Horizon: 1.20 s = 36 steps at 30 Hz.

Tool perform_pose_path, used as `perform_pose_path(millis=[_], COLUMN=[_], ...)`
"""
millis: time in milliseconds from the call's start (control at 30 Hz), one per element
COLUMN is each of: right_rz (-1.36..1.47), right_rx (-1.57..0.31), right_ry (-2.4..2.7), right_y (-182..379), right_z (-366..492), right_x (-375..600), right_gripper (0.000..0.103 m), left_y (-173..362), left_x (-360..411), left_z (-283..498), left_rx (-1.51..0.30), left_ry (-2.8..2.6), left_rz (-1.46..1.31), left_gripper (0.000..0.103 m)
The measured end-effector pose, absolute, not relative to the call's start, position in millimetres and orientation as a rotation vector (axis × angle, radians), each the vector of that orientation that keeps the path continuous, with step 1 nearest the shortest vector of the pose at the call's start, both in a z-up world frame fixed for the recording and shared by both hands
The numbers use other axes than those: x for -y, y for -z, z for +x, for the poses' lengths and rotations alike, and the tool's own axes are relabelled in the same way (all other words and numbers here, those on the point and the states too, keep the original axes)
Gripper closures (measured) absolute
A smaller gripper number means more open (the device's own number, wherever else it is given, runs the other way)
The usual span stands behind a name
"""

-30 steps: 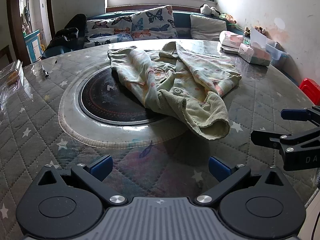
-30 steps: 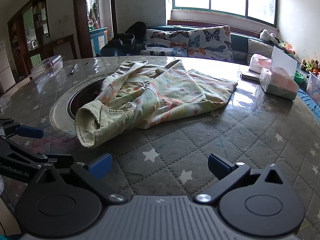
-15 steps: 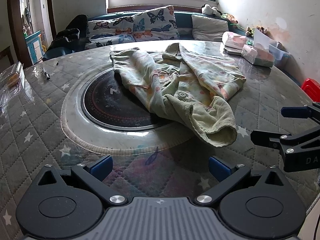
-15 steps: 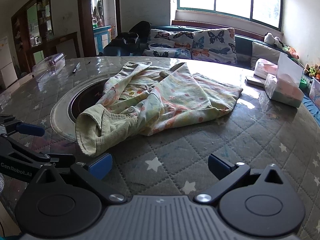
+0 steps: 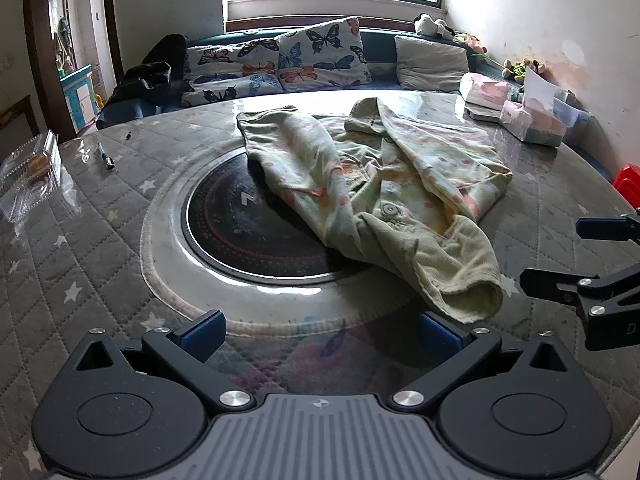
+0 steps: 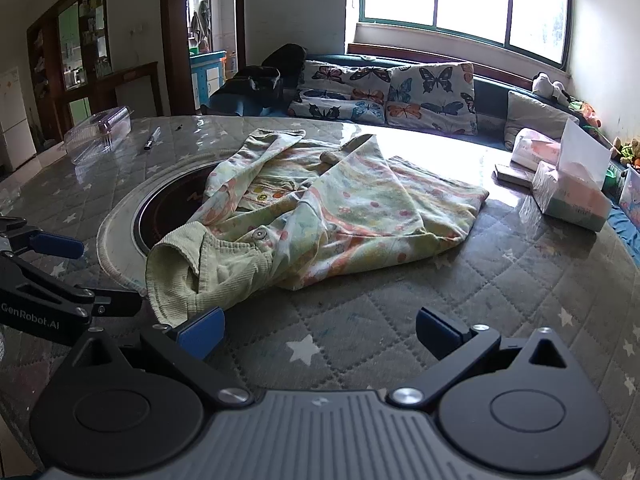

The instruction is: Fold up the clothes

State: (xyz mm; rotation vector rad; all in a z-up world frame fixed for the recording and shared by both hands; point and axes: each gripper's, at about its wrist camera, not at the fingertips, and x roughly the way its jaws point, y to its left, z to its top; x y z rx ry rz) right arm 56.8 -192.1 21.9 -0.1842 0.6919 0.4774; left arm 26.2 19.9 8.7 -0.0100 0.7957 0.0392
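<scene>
Right now the shirt (image 5: 384, 196) lies crumpled on the table (image 5: 80, 248), partly over the round dark inset (image 5: 248, 232). My left gripper (image 5: 320, 332) and right gripper (image 6: 320, 332) both hover near its cuff (image 6: 180, 272), jaws apart and empty. Beyond sits a tissue box (image 6: 572, 196).

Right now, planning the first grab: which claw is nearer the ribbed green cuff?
Right claw: its left fingertip nearly meets the cuff. Left claw sits slightly farther back.
</scene>
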Motion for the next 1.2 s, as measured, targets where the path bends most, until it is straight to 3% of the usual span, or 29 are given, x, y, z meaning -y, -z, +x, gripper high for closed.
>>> perform_pose_path(millis=[533, 933, 1200], right_rz=[-0.179, -0.176, -0.166], right_rx=[-0.672, -0.674, -0.706], right_ry=[-0.467, -0.477, -0.49], right_y=[-37.0, -48.5, -49.0], right_z=[66.4, 87.9, 115.5], right_x=[197.6, 197.3, 186.5], right_gripper=[0.002, 0.011, 0.026], left_y=[-24.1, -44.1, -39.2], left_x=[-29.1, -39.3, -40.4], left_z=[42.2, 64.8, 94.5], left_rx=[-0.757, -0.702, -0.712], left_ry=[-0.062, -0.093, -0.078], left_rz=[0.003, -0.006, -0.012], left_gripper=[0.0, 0.0, 0.002])
